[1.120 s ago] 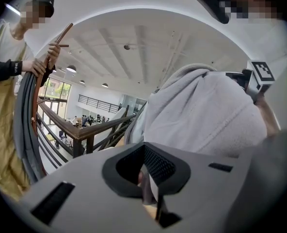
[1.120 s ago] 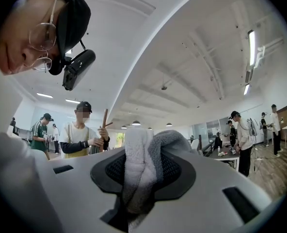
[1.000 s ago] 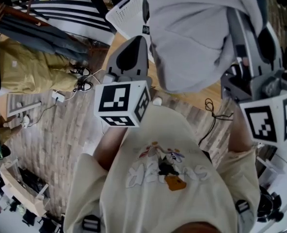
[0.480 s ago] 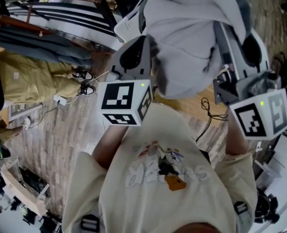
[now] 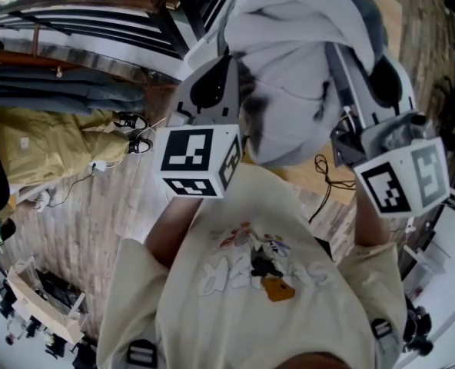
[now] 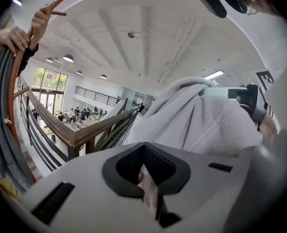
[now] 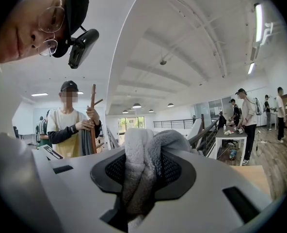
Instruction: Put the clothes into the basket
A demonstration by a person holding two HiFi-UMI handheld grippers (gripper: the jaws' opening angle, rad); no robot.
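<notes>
One grey fleece garment (image 5: 297, 60) hangs in the air in front of the person, carried between two grippers, well above the wood-plank floor (image 5: 97, 214). The left gripper (image 5: 241, 79) has its fingers drawn narrow on a thin pinch of the garment's pale cloth, which shows between them in the left gripper view (image 6: 147, 186). The right gripper (image 5: 343, 91) has its fingers closed on a thick rolled bunch of the same fleece, which keeps them partly apart in the right gripper view (image 7: 141, 176). Each gripper bears one marker cube, two in all: the left cube (image 5: 197, 161) and the right cube (image 5: 403, 179). The garment bulges between the two grips and hides the tips of both in the head view. To the left, one yellow garment (image 5: 47, 141) and a row of dark grey ones (image 5: 66, 98) hang together. Two dark shoes (image 5: 131, 129) lie on the floor just beside them. In the right gripper view one person (image 7: 68, 125) holds a single wooden stand (image 7: 92, 115).
</notes>
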